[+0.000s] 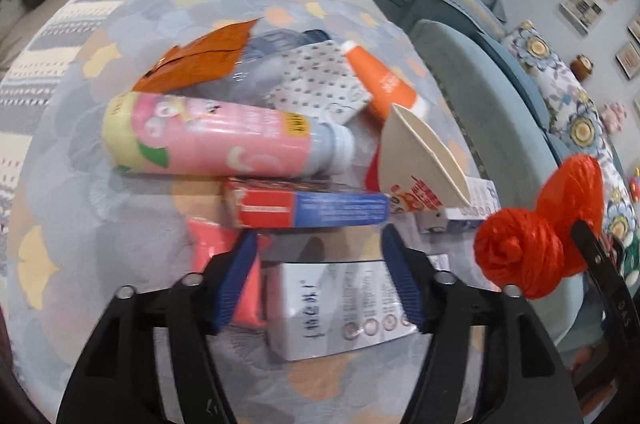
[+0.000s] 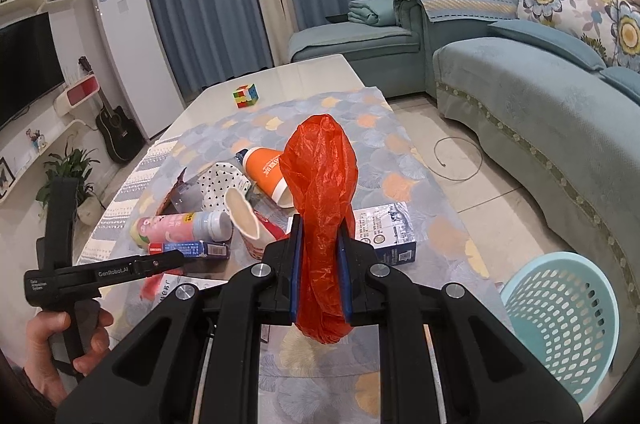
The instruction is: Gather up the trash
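A pile of trash lies on the patterned tablecloth [image 1: 80, 208]: a pink bottle [image 1: 216, 140], a red and blue box [image 1: 308, 210], a white carton [image 1: 340, 308], an orange cup [image 1: 384, 84], a cream paper cup [image 1: 424, 160], an orange wrapper [image 1: 200, 60]. My left gripper [image 1: 318, 280] is open and hovers just above the white carton. My right gripper [image 2: 320, 272] is shut on a rolled red plastic bag [image 2: 322, 192], held upright above the table; the bag also shows in the left wrist view [image 1: 536, 244].
A light blue perforated basket [image 2: 560, 320] stands on the floor at the table's right. A Rubik's cube [image 2: 245, 95] sits at the far end of the table. A teal sofa [image 2: 520, 96] runs along the right. A second white box [image 2: 390, 232] lies near the table's right edge.
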A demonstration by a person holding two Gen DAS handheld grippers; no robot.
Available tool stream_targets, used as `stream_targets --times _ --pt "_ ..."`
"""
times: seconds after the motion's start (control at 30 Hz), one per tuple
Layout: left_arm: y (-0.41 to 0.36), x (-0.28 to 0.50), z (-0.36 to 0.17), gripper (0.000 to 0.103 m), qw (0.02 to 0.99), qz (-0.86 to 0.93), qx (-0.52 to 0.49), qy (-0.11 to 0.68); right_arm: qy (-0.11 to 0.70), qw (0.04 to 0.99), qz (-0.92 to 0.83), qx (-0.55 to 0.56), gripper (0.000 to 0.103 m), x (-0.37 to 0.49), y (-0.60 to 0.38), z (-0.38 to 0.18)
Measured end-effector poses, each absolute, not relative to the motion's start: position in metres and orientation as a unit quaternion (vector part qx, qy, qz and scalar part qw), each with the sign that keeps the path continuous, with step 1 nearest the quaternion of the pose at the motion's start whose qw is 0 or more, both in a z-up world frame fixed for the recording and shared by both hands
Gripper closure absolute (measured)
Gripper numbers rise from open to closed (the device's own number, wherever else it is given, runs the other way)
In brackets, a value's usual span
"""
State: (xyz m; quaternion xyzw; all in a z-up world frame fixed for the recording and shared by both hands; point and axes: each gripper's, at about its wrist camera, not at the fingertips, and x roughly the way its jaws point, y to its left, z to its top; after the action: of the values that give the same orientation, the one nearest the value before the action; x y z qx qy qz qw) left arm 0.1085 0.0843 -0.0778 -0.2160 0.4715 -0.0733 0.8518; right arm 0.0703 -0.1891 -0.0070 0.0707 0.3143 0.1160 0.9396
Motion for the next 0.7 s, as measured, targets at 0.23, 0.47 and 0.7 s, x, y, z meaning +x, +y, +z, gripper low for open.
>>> stream_targets --times 0.23,0.47,0.7 --pt "0.124 0.104 -0.087 0.018 0.812 -0.084 -0.370 0.445 0.310 0.941 0.112 0.073 0.090 0.062 -0.199 -0.003" --pt "0.116 0.123 -0.092 0.033 0.807 -0.045 -0.373 0.456 0.314 0.940 0.109 0.075 0.090 0.065 -0.203 -0.005" --pt "0.093 0.140 -0.098 0.082 0.814 -0.032 -0.297 0.498 0.320 0.940 0.102 0.067 0.090 0.067 -0.201 -0.010"
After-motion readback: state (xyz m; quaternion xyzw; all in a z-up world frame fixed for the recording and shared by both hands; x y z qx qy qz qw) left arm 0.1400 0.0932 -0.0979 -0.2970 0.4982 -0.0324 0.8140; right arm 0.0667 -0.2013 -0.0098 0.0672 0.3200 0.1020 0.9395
